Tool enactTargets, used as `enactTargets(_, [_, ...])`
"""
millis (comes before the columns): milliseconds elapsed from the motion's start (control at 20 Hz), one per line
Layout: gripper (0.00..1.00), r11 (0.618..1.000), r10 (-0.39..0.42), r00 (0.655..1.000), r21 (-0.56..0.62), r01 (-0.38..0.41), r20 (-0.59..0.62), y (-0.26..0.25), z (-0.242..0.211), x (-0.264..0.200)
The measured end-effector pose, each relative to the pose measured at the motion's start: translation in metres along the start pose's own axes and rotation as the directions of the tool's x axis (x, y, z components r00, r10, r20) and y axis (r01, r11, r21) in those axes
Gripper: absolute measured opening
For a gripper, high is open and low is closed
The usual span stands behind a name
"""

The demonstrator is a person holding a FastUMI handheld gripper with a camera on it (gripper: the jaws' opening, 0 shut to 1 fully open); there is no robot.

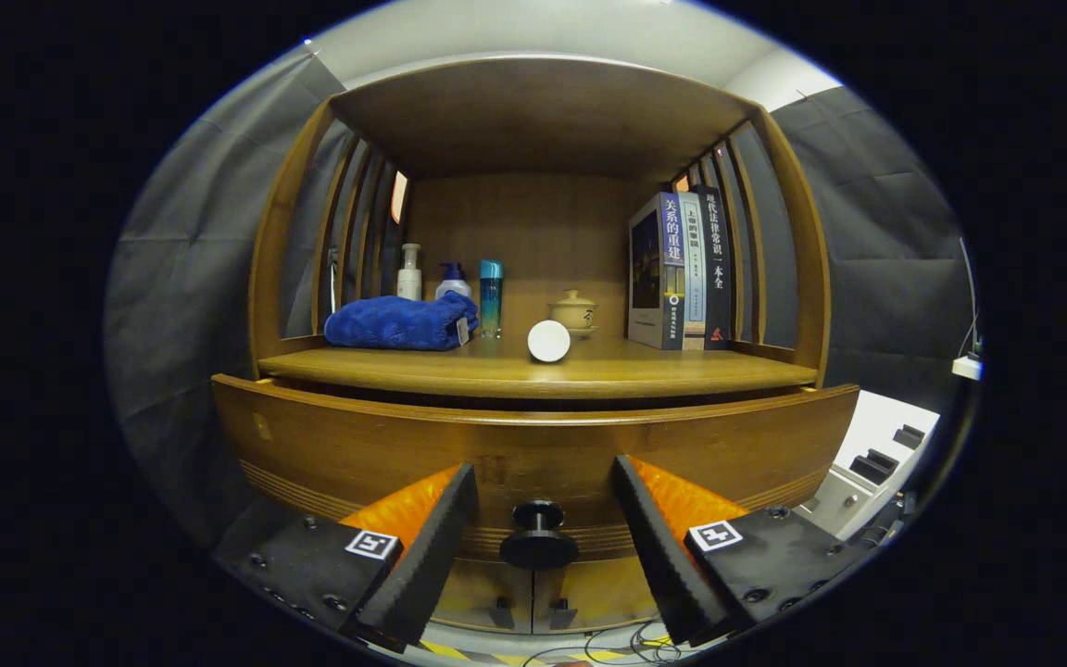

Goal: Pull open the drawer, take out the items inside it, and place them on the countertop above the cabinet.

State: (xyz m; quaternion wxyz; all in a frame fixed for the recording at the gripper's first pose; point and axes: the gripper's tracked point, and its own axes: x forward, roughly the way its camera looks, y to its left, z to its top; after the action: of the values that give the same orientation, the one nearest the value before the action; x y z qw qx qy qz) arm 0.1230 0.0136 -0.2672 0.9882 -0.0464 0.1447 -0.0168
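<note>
Wooden drawer (pixel 533 445) is sitting low-centre, looking stiff and heavy; gripper (pixel 538 537) fingers are standing wide apart, gripping nothing, flanking the small hard knob (pixel 538 537), likely the best hold.

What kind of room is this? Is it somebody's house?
Probably a pretend home corner in a curtained booth: a wooden cabinet with books, a blue towel and bottles. The open tool straddles the drawer knob.

Camera rides the claw (pixel 538 547), level, facing the drawer (pixel 533 454) front close up
</note>
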Motion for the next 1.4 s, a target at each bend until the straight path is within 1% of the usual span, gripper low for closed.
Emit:
enactTargets(300, [0.98,1.0,-0.006,1.0,0.02,0.006,-0.028,-0.002,0.005,0.038])
enactTargets(800, [0.98,1.0,0.005,0.999,0.026,-0.004,-0.032,-0.001,0.006,0.036])
enactTargets(900, [0.98,0.999,0.004,1.0,0.032,-0.004,-0.005,0.0,0.017,0.018])
enactTargets(1000, [0.98,0.999,0.014,0.998,0.043,-0.016,0.059,0.003,0.047,-0.008])
enactTargets(1200, [0.98,0.995,0.056,0.996,0.079,-0.062,0.068,-0.001,0.093,-0.064])
enactTargets(1300, [0.97,0.993,0.062,0.993,0.098,-0.071,0.097,-0.009,0.121,-0.085])
enactTargets(1400, [0.97,0.994,0.057,0.99,0.084,-0.068,0.129,-0.021,0.146,-0.103])
